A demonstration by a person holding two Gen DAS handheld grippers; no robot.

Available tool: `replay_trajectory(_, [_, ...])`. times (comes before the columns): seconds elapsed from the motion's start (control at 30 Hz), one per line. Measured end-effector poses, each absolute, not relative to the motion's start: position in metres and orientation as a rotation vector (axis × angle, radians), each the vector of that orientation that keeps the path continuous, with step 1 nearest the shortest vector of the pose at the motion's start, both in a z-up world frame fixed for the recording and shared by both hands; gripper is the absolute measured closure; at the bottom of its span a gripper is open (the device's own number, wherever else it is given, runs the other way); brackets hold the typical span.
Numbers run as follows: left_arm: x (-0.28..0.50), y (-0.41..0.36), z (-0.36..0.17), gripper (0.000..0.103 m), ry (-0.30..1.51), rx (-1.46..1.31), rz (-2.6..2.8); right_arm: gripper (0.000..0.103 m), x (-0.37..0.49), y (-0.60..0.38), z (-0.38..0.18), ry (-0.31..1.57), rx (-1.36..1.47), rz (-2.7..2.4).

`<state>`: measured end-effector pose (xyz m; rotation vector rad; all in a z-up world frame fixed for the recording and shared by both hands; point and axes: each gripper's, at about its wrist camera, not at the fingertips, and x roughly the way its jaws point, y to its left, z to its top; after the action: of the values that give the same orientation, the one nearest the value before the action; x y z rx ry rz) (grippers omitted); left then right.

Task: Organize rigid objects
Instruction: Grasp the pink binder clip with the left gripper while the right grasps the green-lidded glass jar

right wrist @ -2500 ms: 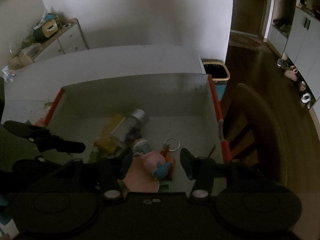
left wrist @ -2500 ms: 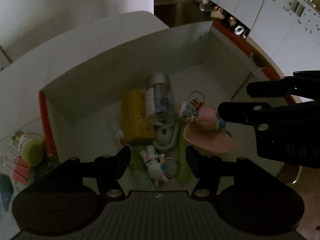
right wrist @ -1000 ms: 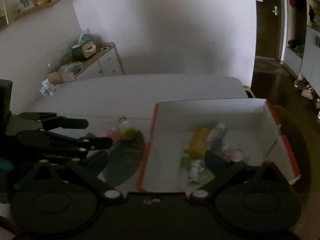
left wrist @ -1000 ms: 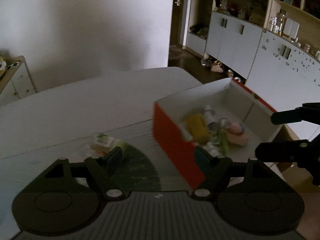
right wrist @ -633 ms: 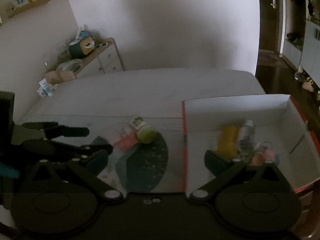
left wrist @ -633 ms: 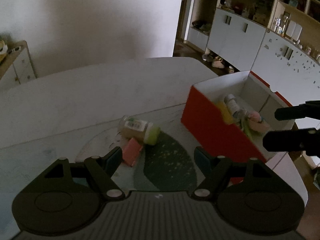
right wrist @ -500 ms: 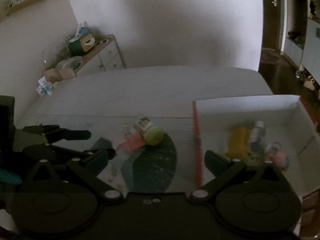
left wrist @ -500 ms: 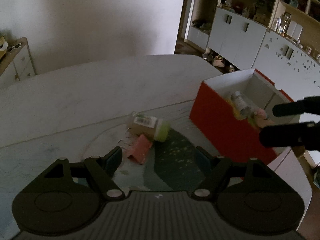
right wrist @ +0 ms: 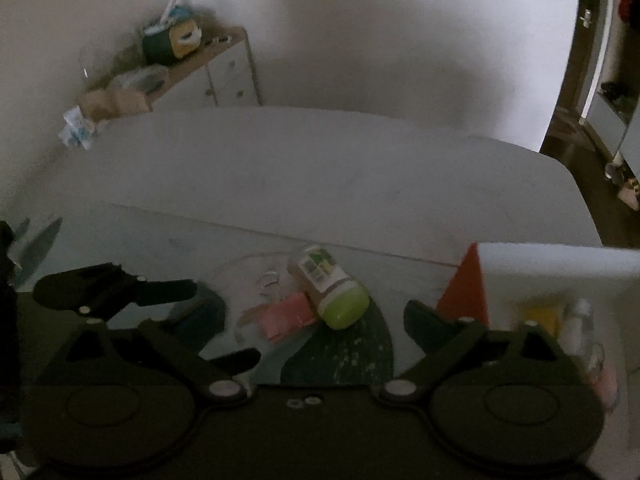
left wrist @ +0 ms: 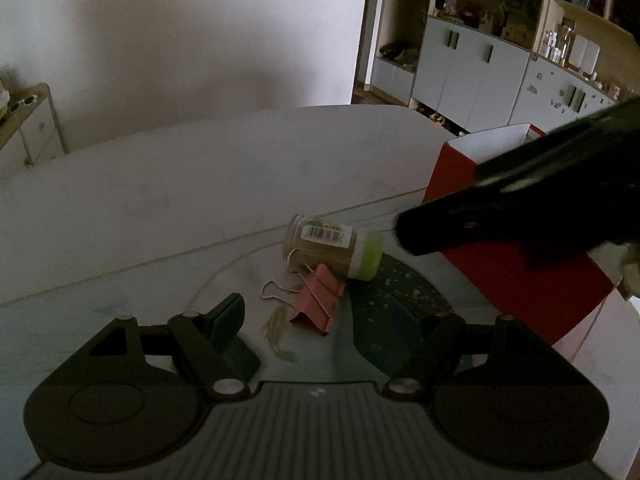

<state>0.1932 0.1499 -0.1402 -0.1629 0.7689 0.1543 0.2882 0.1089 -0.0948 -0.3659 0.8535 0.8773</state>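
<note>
Two views are showing a dim, grainy scene, and much of it is proving hard to read. Blur is smearing the inside of the red box [right wrist: 464, 296] in the right wrist view, so a yellow block [right wrist: 540, 318] and a clear bottle [right wrist: 580, 320] in it are staying vague shapes, and the box itself is running off the frame edge. In the left wrist view the right gripper's black fingers [left wrist: 520, 208] are crossing in front of the box [left wrist: 520, 280], hiding its opening.

Lying on its side on the glossy white table [left wrist: 160, 200] is a small cylindrical jar [left wrist: 332, 250] with a lime-green plastic cap and a barcode label; its tan contents are too fine to identify. Touching its near side, a pink binder clip [left wrist: 318, 304] is resting with thin wire handles folded out. Both are sitting at the edge of a dark green speckled patch [left wrist: 384, 304] on the tabletop.

The left gripper [left wrist: 336, 320] is hanging with jaws spread and nothing between them, the clip lying just ahead. The right gripper [right wrist: 312, 320] is also gaping wide, its jaws having just been closing slightly, gripping nothing, with jar [right wrist: 328, 288] and clip [right wrist: 284, 316] on the table ahead.
</note>
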Motion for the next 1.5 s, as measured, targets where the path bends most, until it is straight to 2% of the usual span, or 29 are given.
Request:
replay_trajectory(0.3, [0.207, 0.151, -0.158, 0.024, 0.764, -0.111, 0.141, 0.026, 0.312, 0.139, -0.125, 0.898, -0.462, 0.842])
replay_trajectory(0.73, [0.225, 0.155, -0.176, 0.025, 0.767, -0.094, 0.100, 0.040, 0.330, 0.163, -0.149, 0.946, -0.532, 0.866])
replay_trajectory(0.8, [0.227, 0.154, -0.178, 0.029, 0.766, -0.081, 0.091, 0.043, 0.332, 0.166, -0.151, 0.946, -0.539, 0.872])
replay_trajectory(0.87, [0.228, 0.153, -0.179, 0.030, 0.770, -0.065, 0.098, 0.043, 0.336, 0.169, -0.153, 0.953, -0.538, 0.881])
replay_trajectory(0.97, [0.231, 0.151, -0.181, 0.045, 0.775, -0.046, 0.096, 0.046, 0.338, 0.172, -0.156, 0.955, -0.549, 0.890])
replay_trajectory(1.07, [0.233, 0.151, -0.183, 0.046, 0.777, -0.037, 0.090, 0.047, 0.343, 0.176, -0.160, 0.960, -0.556, 0.889])
replay_trajectory(1.17, [0.234, 0.151, -0.185, 0.056, 0.782, -0.039, 0.083, 0.047, 0.346, 0.178, -0.162, 0.971, -0.544, 0.891])
replay_trajectory(1.5, [0.238, 0.149, -0.192, 0.061, 0.802, -0.012, 0.066, 0.047, 0.348, 0.179, -0.171, 0.988, -0.517, 0.874])
